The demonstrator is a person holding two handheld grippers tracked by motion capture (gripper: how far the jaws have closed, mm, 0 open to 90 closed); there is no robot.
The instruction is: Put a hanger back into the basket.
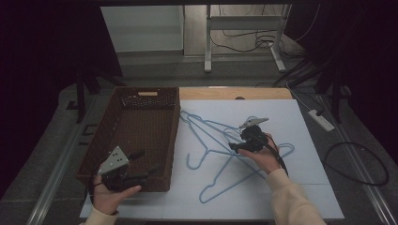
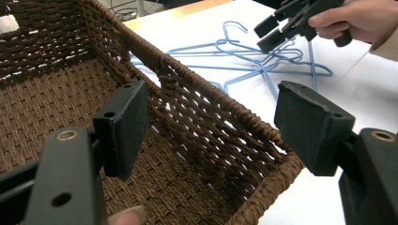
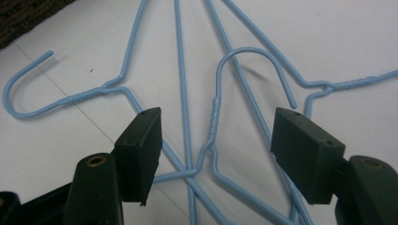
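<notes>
Right gripper [image 3: 216, 154] hangs with jaws wide and nothing gripped, straddling the twisted neck of one blue hanger [image 3: 215, 119] in the tangled pile on the white table [image 1: 309, 140]. Closing there could snag a neighbouring wire, dragging several hangers along. Left gripper [image 2: 211, 126] waits open over the basket [image 2: 197, 98].

The left hand-held gripper [image 1: 143, 165] is black, with a grey three-cornered plate on top, drilled with small holes. The right hand-held gripper [image 1: 233, 146] is black too, carries the same plate and trails a black cable. Both have square pads and brass-coloured screws. The person's sleeves are cream.
</notes>
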